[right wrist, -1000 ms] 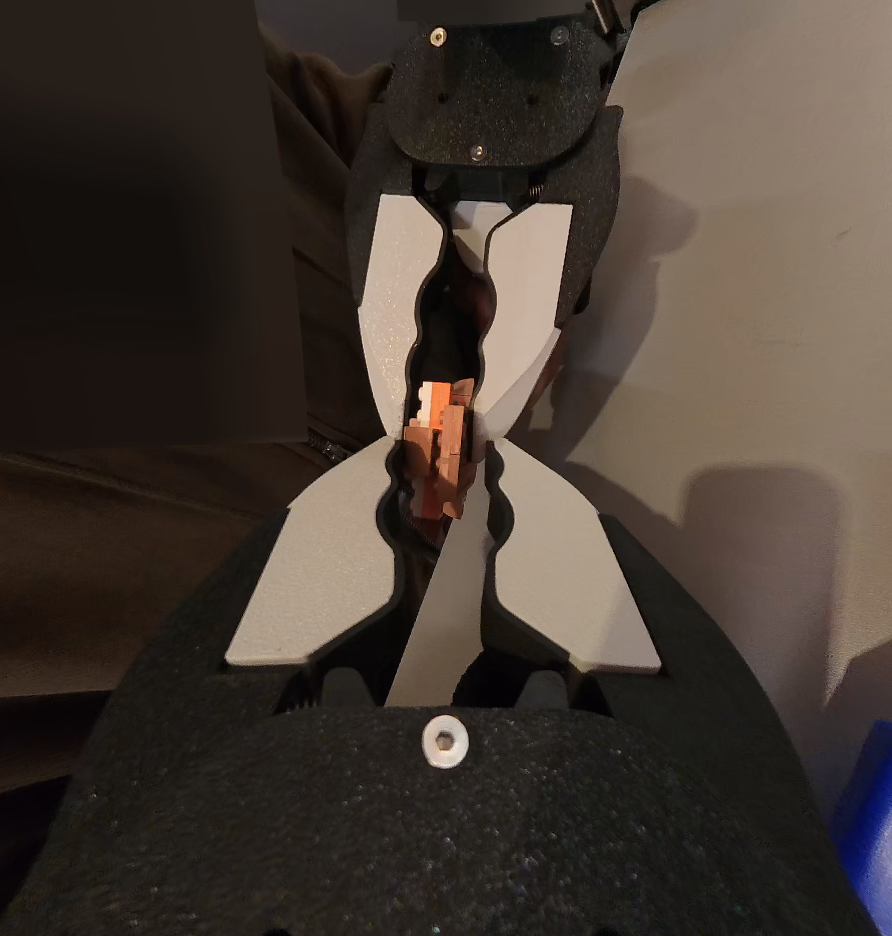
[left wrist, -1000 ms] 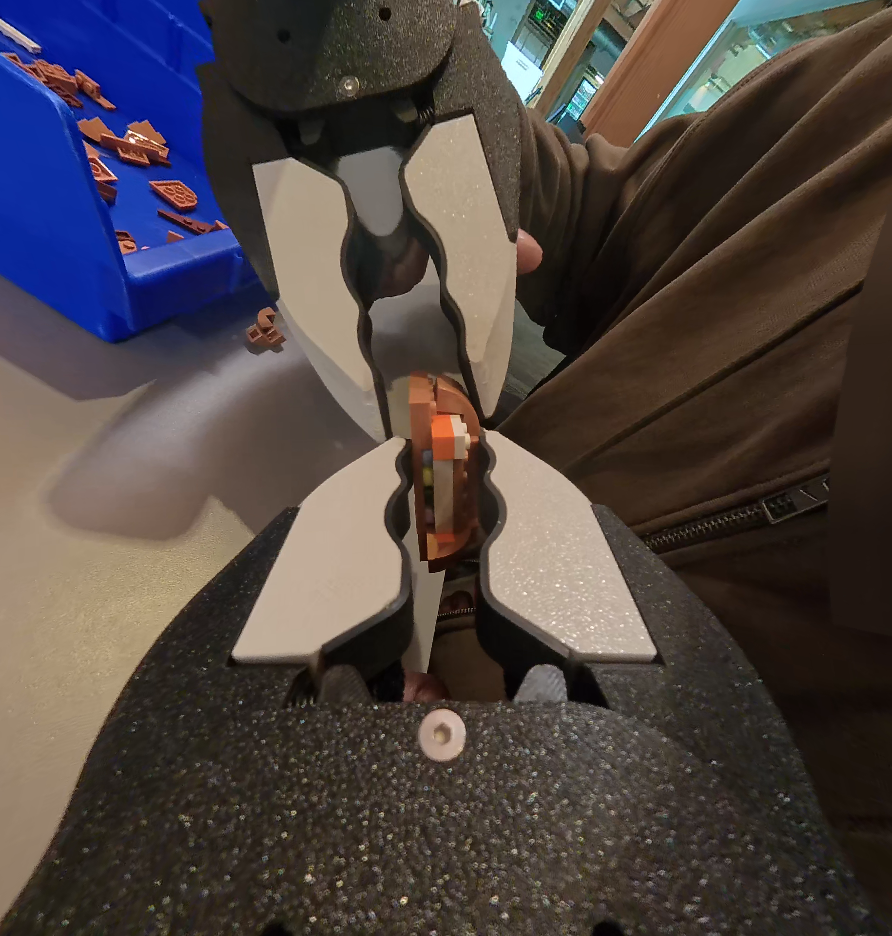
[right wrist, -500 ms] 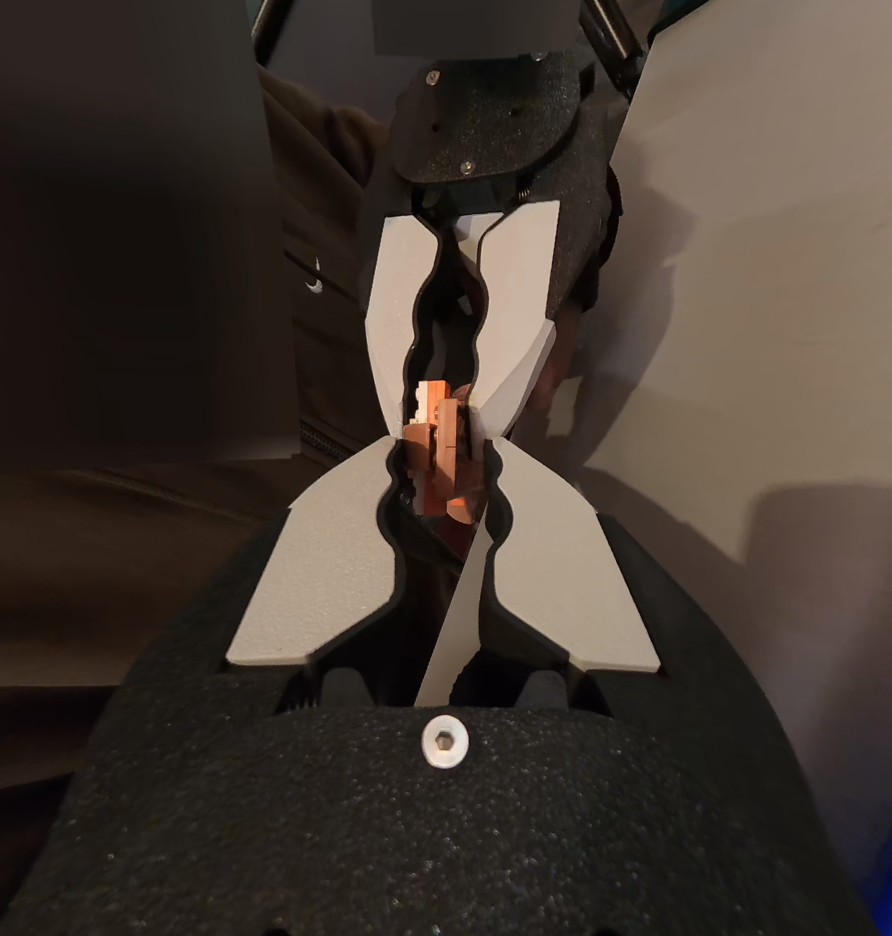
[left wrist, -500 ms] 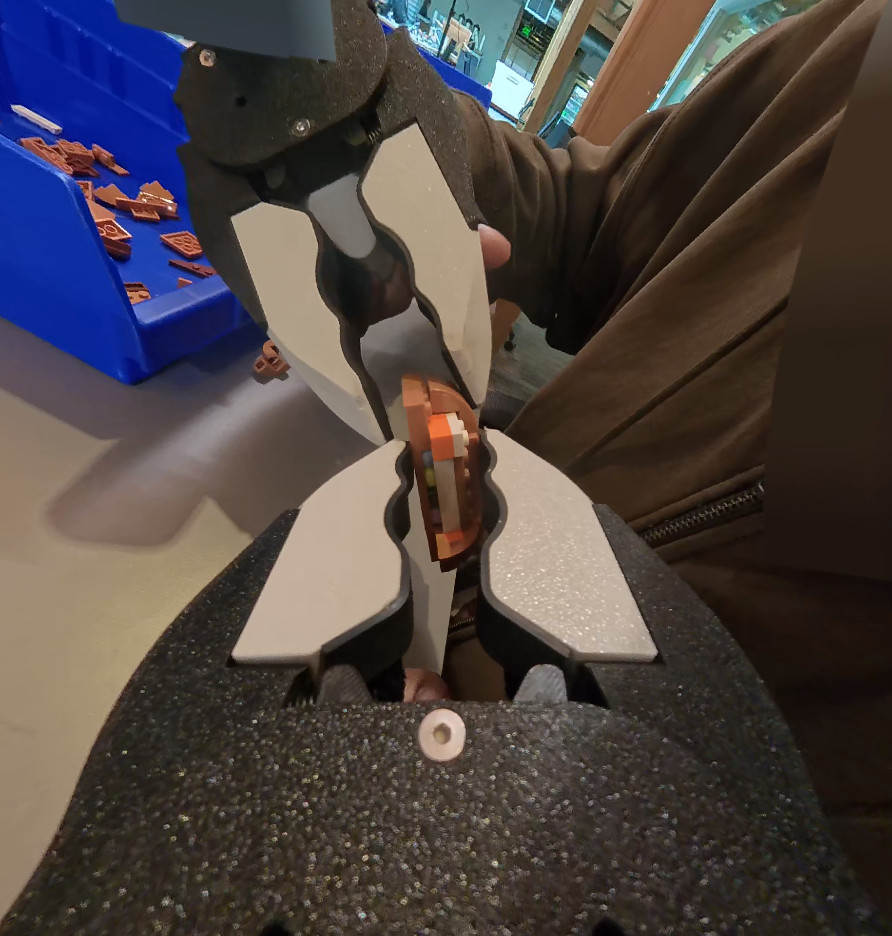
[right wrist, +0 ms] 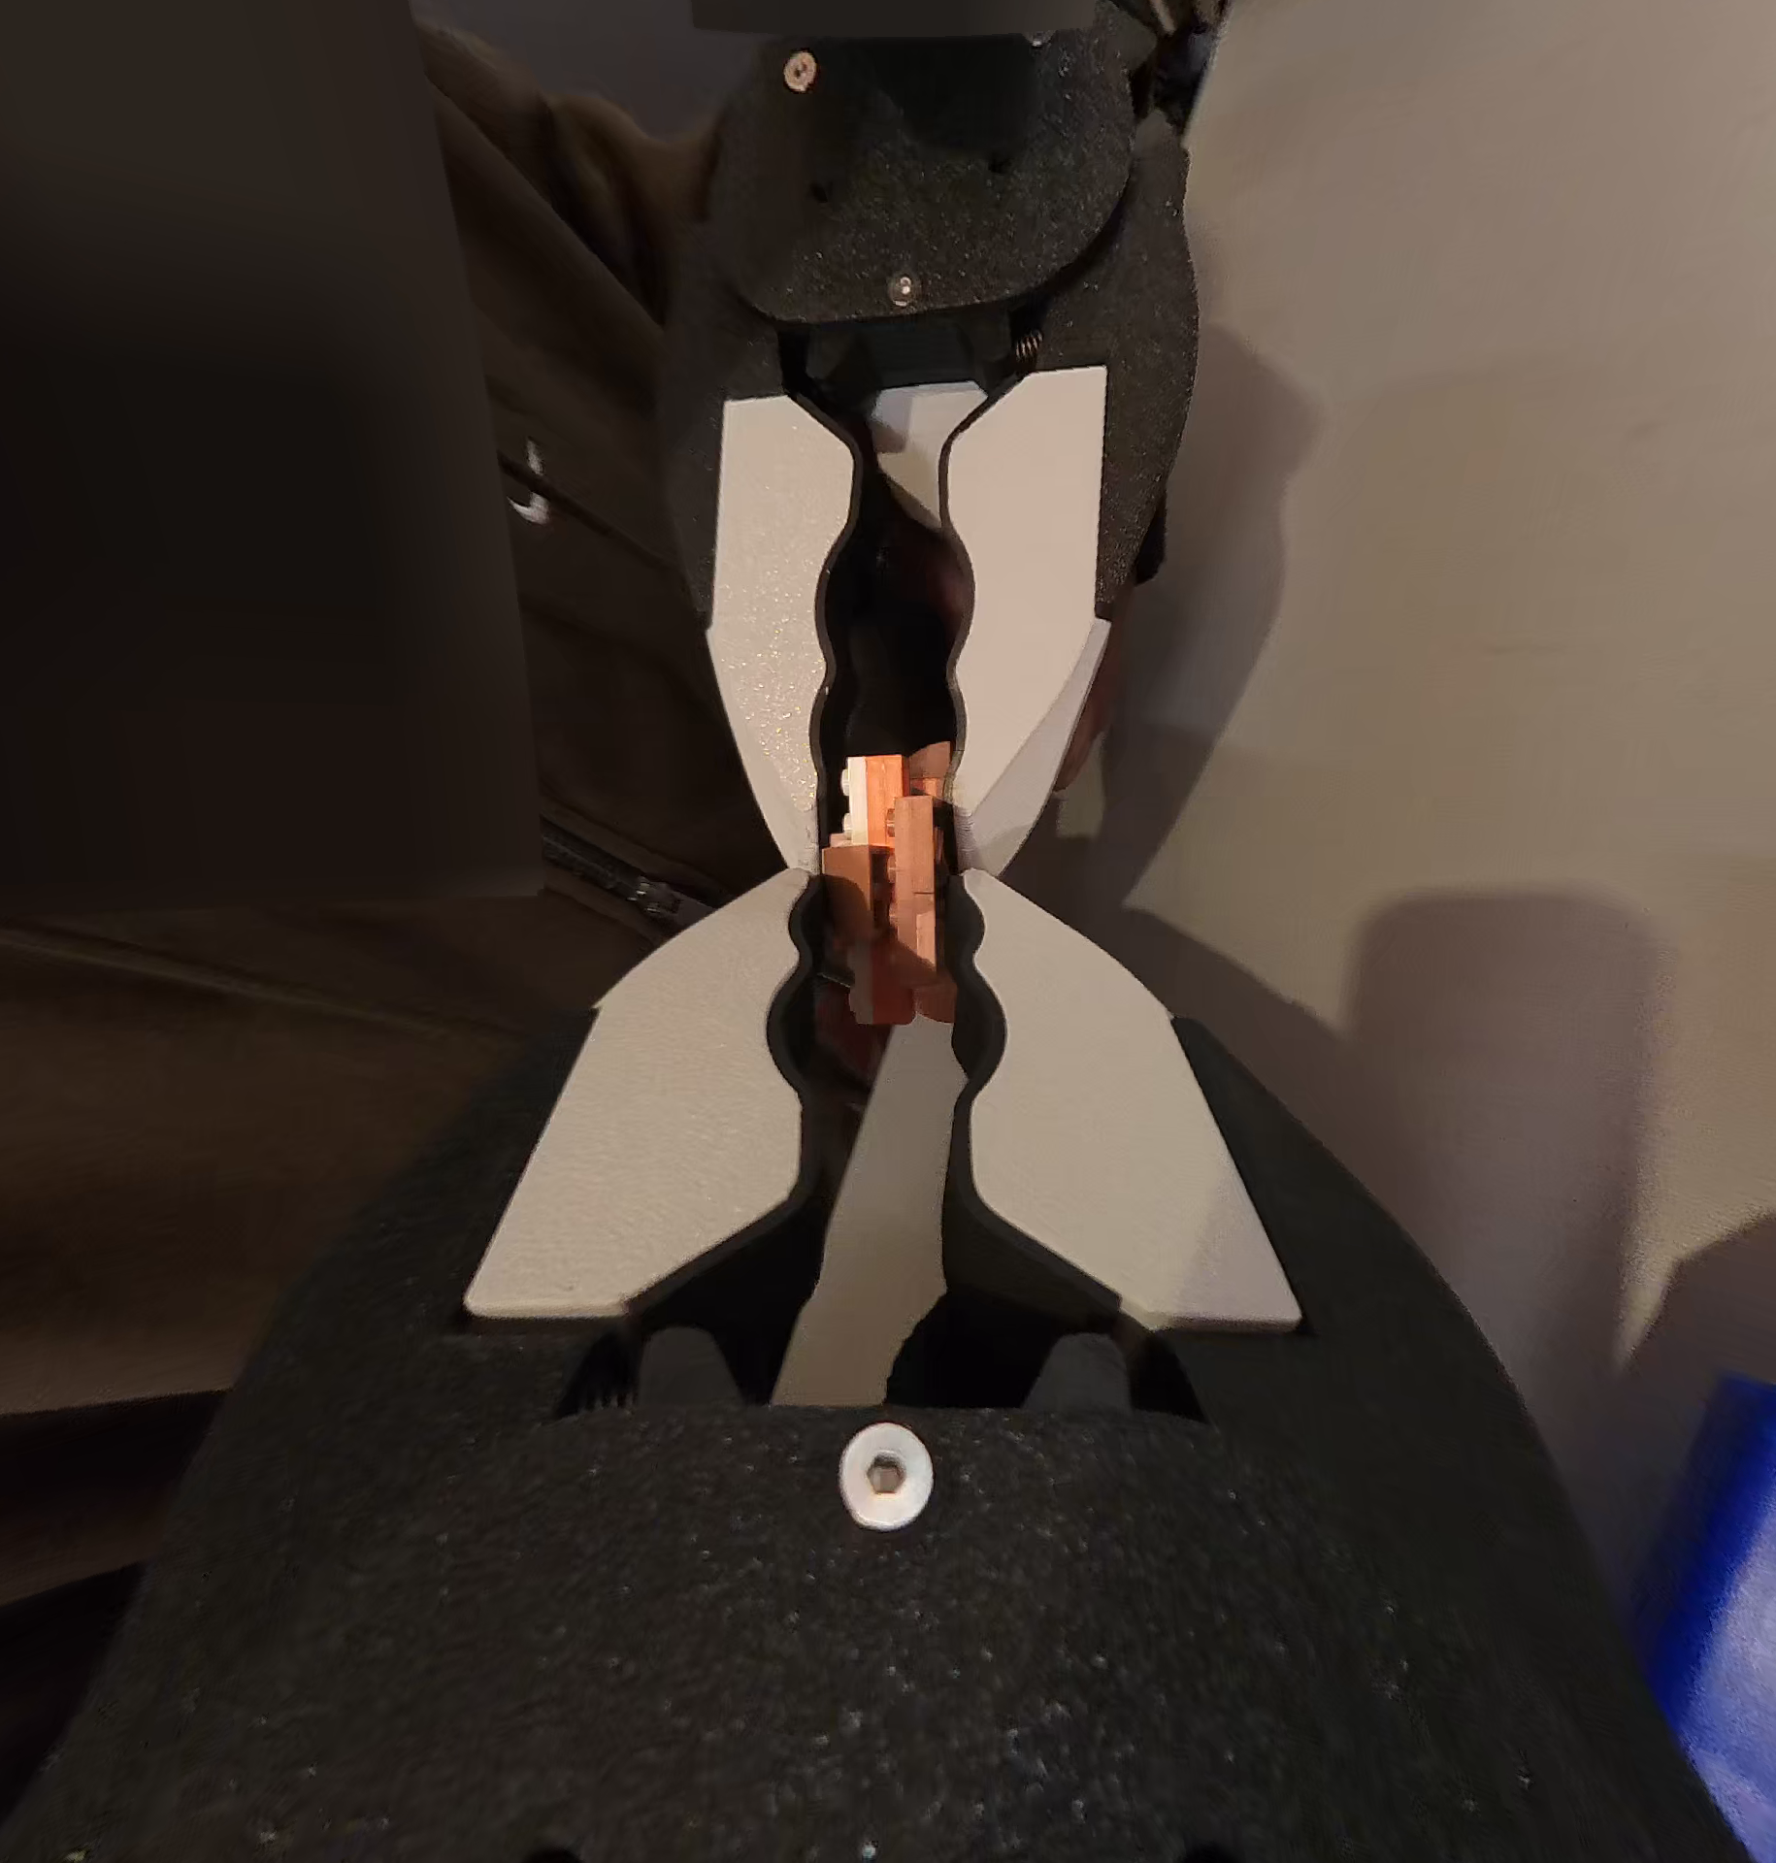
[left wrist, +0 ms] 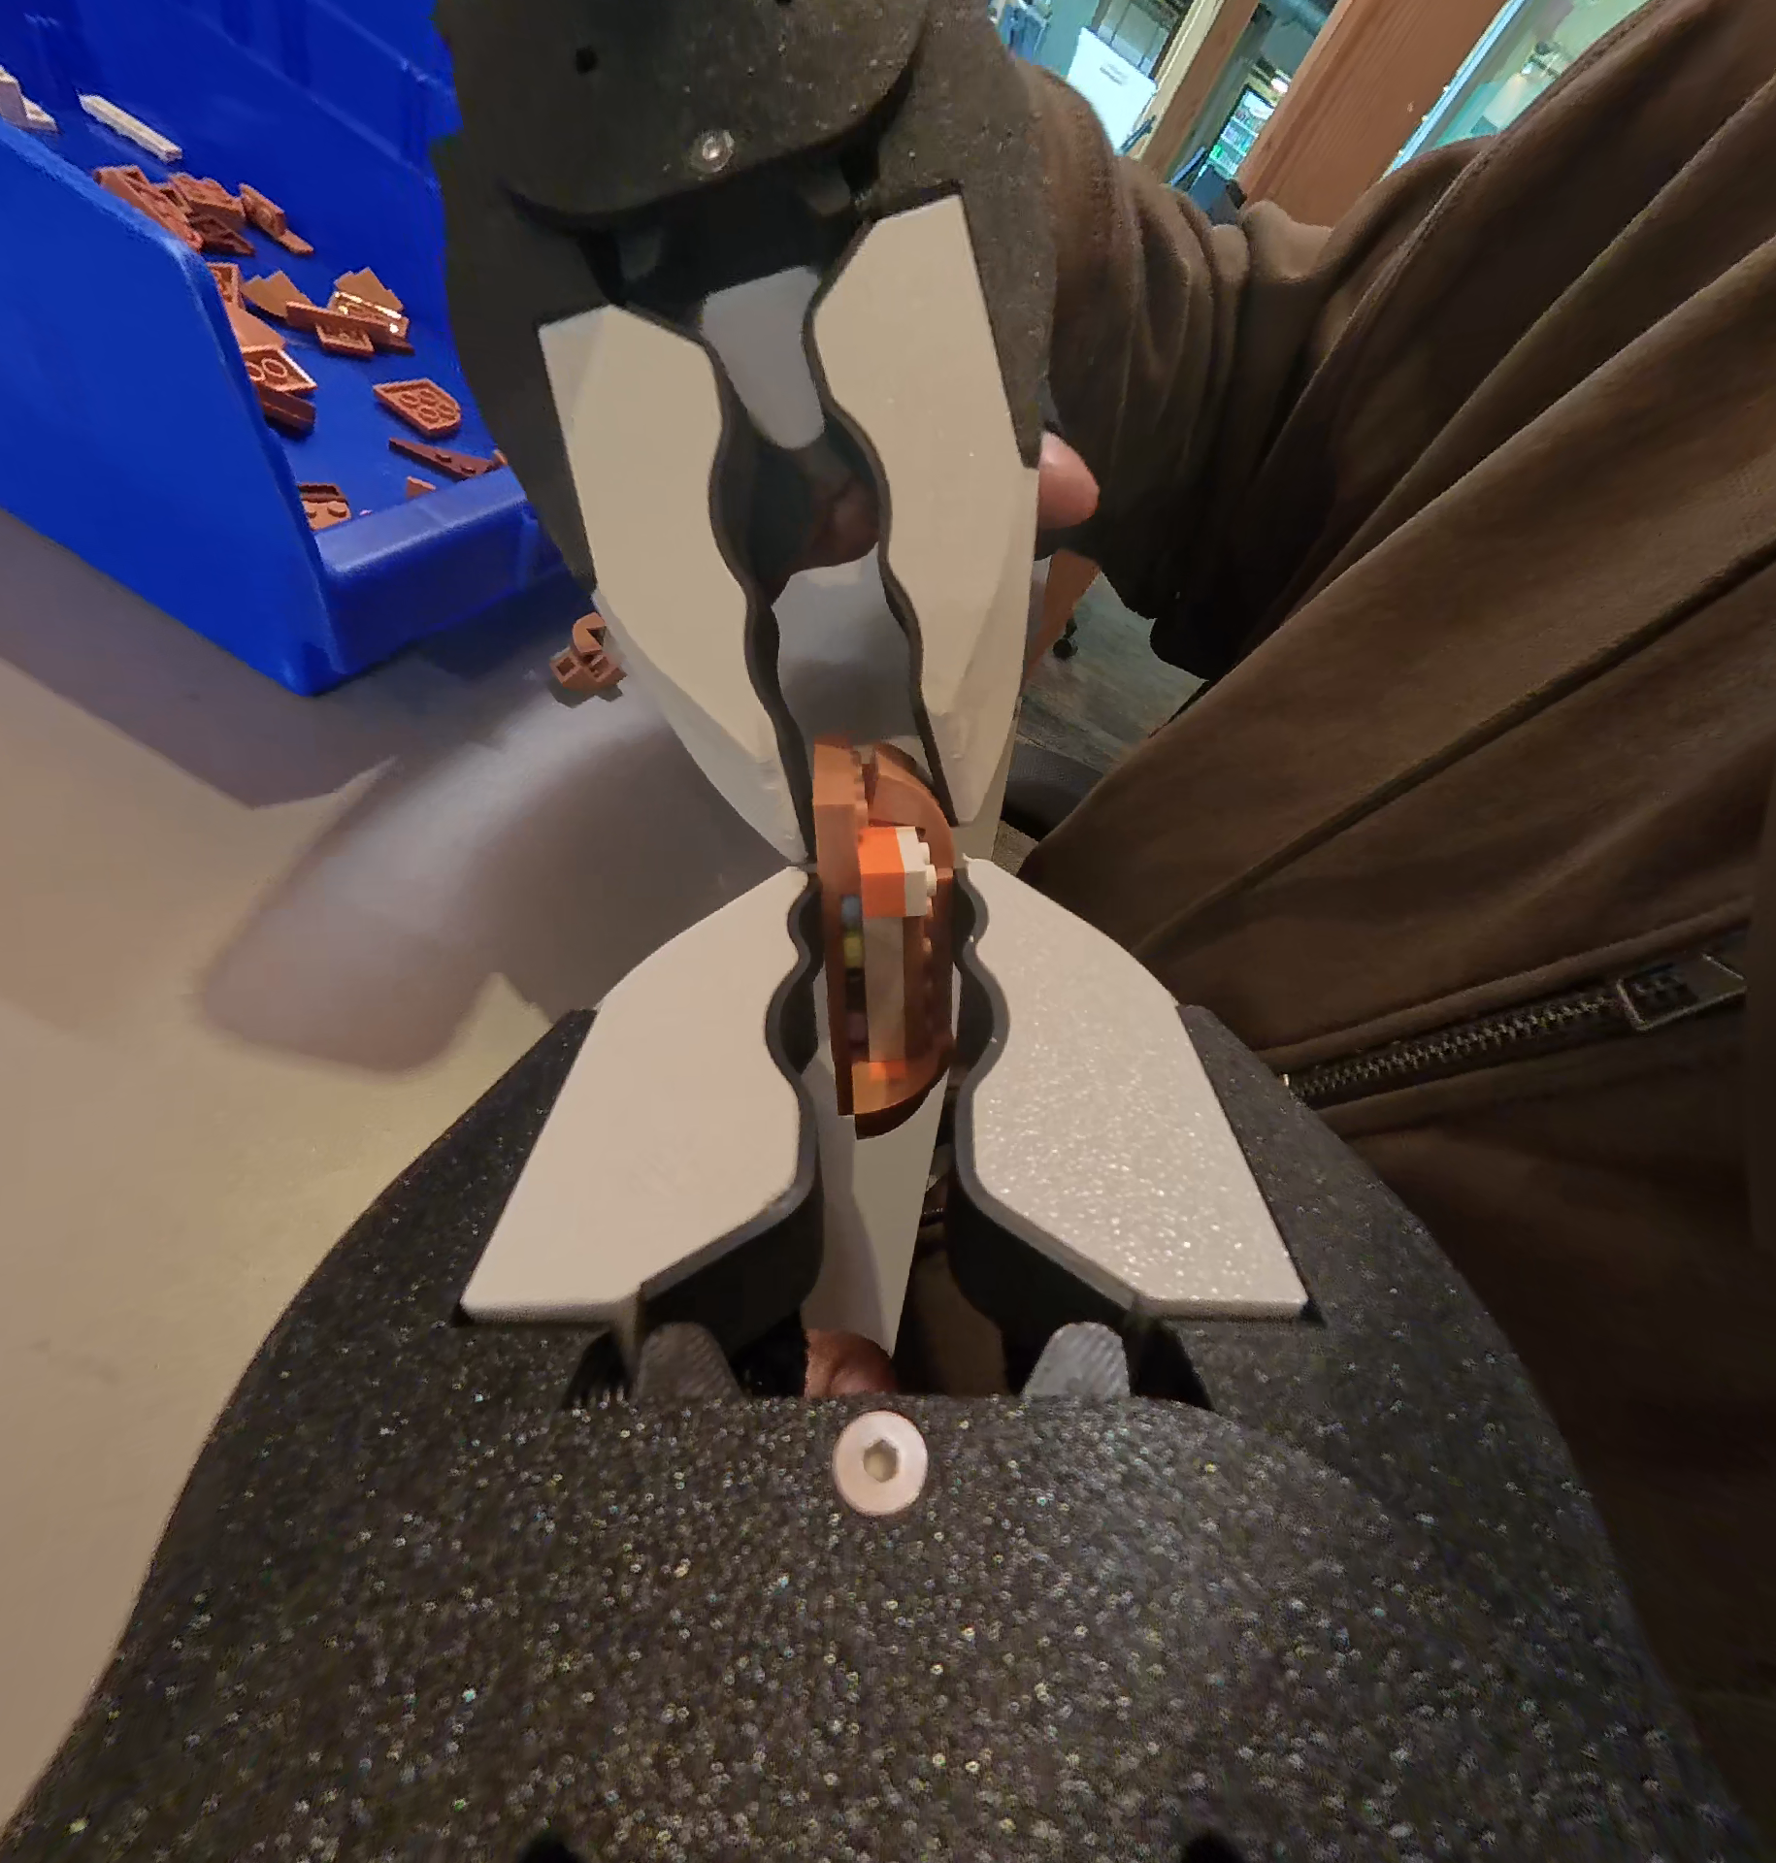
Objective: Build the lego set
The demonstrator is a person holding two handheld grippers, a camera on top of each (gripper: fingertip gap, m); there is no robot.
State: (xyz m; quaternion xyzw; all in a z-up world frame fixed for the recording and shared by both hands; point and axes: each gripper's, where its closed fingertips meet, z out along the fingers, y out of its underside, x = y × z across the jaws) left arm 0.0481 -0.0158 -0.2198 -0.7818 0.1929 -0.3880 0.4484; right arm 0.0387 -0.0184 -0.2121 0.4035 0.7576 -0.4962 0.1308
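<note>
A small brown-and-orange lego assembly (left wrist: pixel 889 948) is being held in mid-air above the grey table (left wrist: pixel 138 1008), pinched tip-to-tip between the left gripper (left wrist: pixel 879 887) and the right gripper (right wrist: pixel 879 897), both narrowed onto it. Over the past second the opposing gripper has been rocking slightly while neither grip loosens, suggesting a piece is being pressed home; spare brown plates are waiting in the blue bin (left wrist: pixel 108 403) beyond

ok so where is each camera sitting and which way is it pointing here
Left wrist view: on the left gripper, looking along its fingers at the lego build, the facing right gripper, a blue bin; brown sleeve shows.
Right wrist view: on the right gripper, facing back at the left gripper and jacket.
Shared: both grippers shut on the one lego build.
</note>
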